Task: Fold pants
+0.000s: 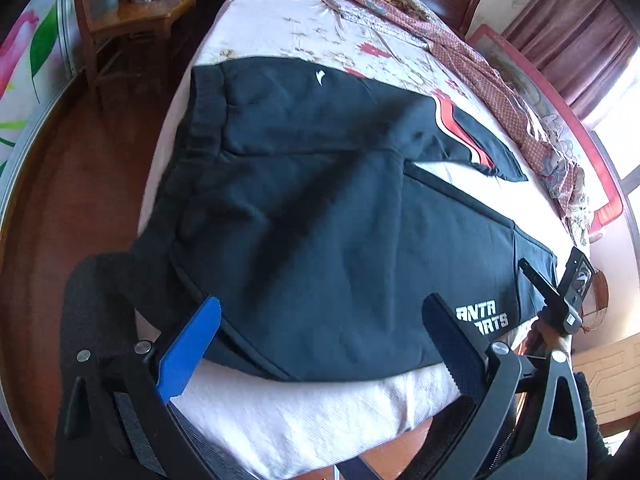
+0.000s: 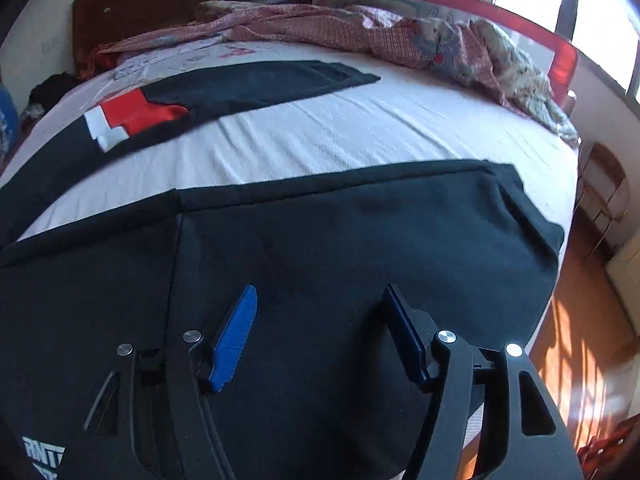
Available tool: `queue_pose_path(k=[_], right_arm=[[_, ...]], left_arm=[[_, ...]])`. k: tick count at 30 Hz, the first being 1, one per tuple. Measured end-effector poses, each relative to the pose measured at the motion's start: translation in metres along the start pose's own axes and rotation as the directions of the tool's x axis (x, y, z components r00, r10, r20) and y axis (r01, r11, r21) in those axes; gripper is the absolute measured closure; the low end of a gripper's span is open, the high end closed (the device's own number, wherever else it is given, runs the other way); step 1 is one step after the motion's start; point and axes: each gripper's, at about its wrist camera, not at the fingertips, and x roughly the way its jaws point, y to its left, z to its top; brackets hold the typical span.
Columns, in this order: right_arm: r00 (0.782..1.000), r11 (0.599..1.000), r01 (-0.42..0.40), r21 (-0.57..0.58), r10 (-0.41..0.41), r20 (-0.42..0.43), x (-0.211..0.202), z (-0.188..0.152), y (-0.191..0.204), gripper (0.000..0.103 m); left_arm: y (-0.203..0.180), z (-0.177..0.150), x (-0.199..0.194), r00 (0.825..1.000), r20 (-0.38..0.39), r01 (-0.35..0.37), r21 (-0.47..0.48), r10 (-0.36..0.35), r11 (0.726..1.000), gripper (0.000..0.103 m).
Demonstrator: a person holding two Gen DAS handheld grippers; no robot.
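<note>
The black pants are spread flat on the bed, which is covered by a white sheet; the waistband is seen at the bed's left edge in the left wrist view. The two legs are splayed apart in a V, with bare sheet between them. The near leg carries white lettering (only partly readable), while the far leg shows a red and white stripe. A small white logo is seen near the waistband.

The left gripper is held over the near leg with its jaws spread wide and nothing pinched between them. The right gripper is likewise held over the near leg's lower part, its jaws apart and empty.

Farther back, a crumpled patterned quilt is bunched along the bed's far side, and a wooden chair stands on the wooden floor.
</note>
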Motion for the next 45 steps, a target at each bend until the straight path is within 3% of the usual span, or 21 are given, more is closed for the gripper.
queue_pose_path(k=[2,5,7,9,15,18,27,30,32,33,37,41,44,45], right_arm=[[0.996,0.991,-0.085,0.105,0.085,0.001,-0.014,-0.001,-0.004,0.038],[0.99,0.985,-0.14,0.103,0.139,0.021,-0.037,-0.01,0.011,0.038],[0.983,0.979,-0.183,0.092,0.183,0.014,-0.049,-0.019,0.024,0.038],[0.979,0.977,-0.199,0.081,0.201,-0.02,-0.055,-0.027,0.038,0.038],[0.967,0.971,-0.233,0.05,0.237,-0.097,-0.063,-0.04,0.073,0.038],[0.961,0.969,-0.242,0.04,0.245,-0.124,-0.061,-0.036,0.086,0.038],[0.949,0.963,-0.27,-0.021,0.262,-0.174,-0.058,-0.027,0.126,0.038],[0.943,0.962,-0.272,-0.025,0.262,-0.204,-0.052,-0.03,0.133,0.038],[0.937,0.96,-0.279,-0.016,0.268,-0.222,-0.048,-0.033,0.137,0.038],[0.937,0.961,-0.278,-0.017,0.267,-0.227,-0.046,-0.032,0.14,0.038],[0.933,0.955,-0.295,-0.027,0.281,-0.226,-0.047,-0.033,0.147,0.038],[0.929,0.951,-0.309,-0.02,0.297,-0.22,-0.05,-0.03,0.149,0.038],[0.926,0.947,-0.32,-0.017,0.31,-0.214,-0.053,-0.02,0.149,0.038],[0.928,0.947,-0.321,-0.018,0.311,-0.205,-0.054,-0.013,0.149,0.038]], left_arm=[[0.021,0.022,-0.002,0.999,0.041,-0.013,0.043,0.011,0.999,0.002],[0.049,0.067,0.002,0.988,0.147,-0.061,0.151,0.039,0.987,0.002],[0.067,0.101,0.017,0.988,0.152,-0.029,0.234,-0.007,0.972,0.002],[0.083,0.129,0.035,0.989,0.122,0.048,0.271,-0.083,0.961,0.002],[0.125,0.186,0.095,0.976,0.098,0.166,0.228,-0.192,0.959,0.003],[0.131,0.192,0.117,0.98,0.092,0.148,0.245,-0.175,0.958,0.005],[0.154,0.208,0.147,0.968,0.081,0.214,0.224,-0.237,0.951,0.022],[0.159,0.206,0.142,0.967,0.089,0.216,0.211,-0.239,0.953,0.033],[0.16,0.204,0.138,0.964,0.086,0.229,0.215,-0.252,0.95,0.046],[0.159,0.202,0.136,0.962,0.074,0.243,0.217,-0.264,0.945,0.058],[0.151,0.199,0.133,0.968,0.066,0.217,0.256,-0.241,0.942,0.058],[0.158,0.204,0.143,0.965,0.04,0.247,0.196,-0.26,0.949,0.06],[0.157,0.204,0.137,0.971,0.056,0.223,0.141,-0.232,0.965,0.081],[0.156,0.203,0.13,0.97,0.076,0.223,0.119,-0.233,0.967,0.093]])
